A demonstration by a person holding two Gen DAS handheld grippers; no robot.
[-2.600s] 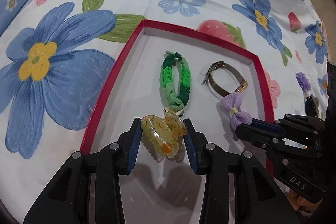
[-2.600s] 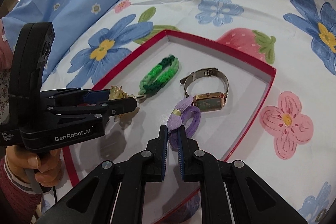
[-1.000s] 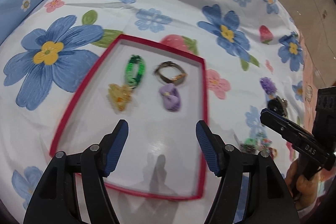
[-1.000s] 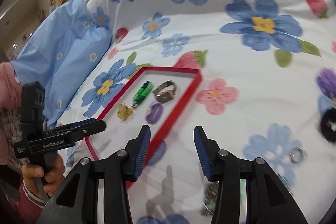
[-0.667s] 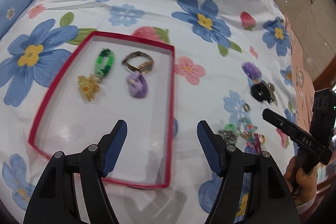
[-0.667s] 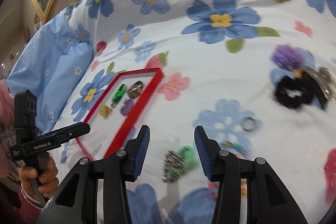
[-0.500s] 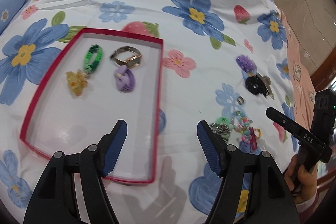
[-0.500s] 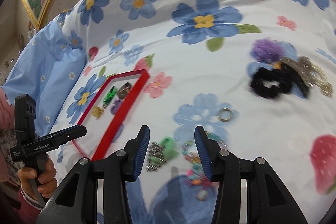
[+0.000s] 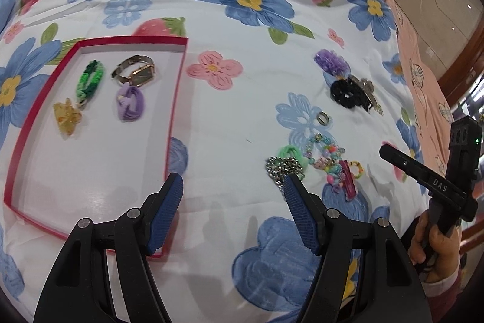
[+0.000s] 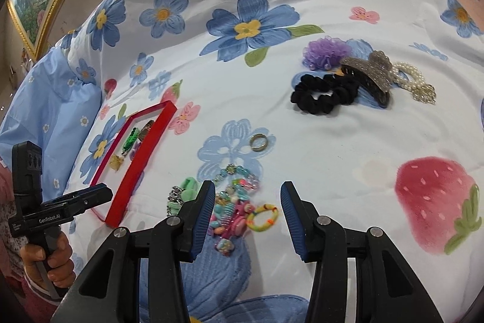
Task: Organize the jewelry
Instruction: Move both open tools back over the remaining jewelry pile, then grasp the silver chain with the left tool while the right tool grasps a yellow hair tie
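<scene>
While both tools hang above the bedspread with nothing in them, we note the following.

Left gripper [image 9: 234,189]: jaws spread wide and empty, poised over the sheet between the tray's near right corner and the loose pile.

Right gripper [image 10: 248,203]: jaws apart, empty, straddling the near edge of the bead pile from above; we judge it has not touched anything.

Tray: shallow red-rimmed cardboard tray [image 9: 177,87] with a pale floor, lying on the white flower-and-strawberry bedspread [image 9: 242,99].

Sorted so far: green braided band [image 9: 89,80], gold square-faced watch [image 9: 136,74], lilac bow hair tie [image 9: 130,104] and amber clear claw clip [image 9: 67,117], all in the tray's far half, close together but separate.

Still loose, near cluster: multicoloured bead bracelets [image 10: 234,202], small yellow-green loop [image 10: 262,217], silver chain [image 10: 174,199] against a mint-green hair tie [image 10: 187,185]; a plain metal ring [image 10: 258,142] lies alone beyond them.

Still loose, far cluster: black scrunchie [image 10: 323,94], glittery grey claw clip [image 10: 370,71], pearl bracelet [image 10: 414,79], purple tulle puff [image 10: 326,52], touching or overlapping.

Step in hand, our judgement: picking the next piece from the bead pile.

Doing it well: we would single out the yellow-green loop at the pile's edge, close across its band, and lift straight up so tangled beads do not trail.

Placement: the tray's bare near half suits it.
</scene>
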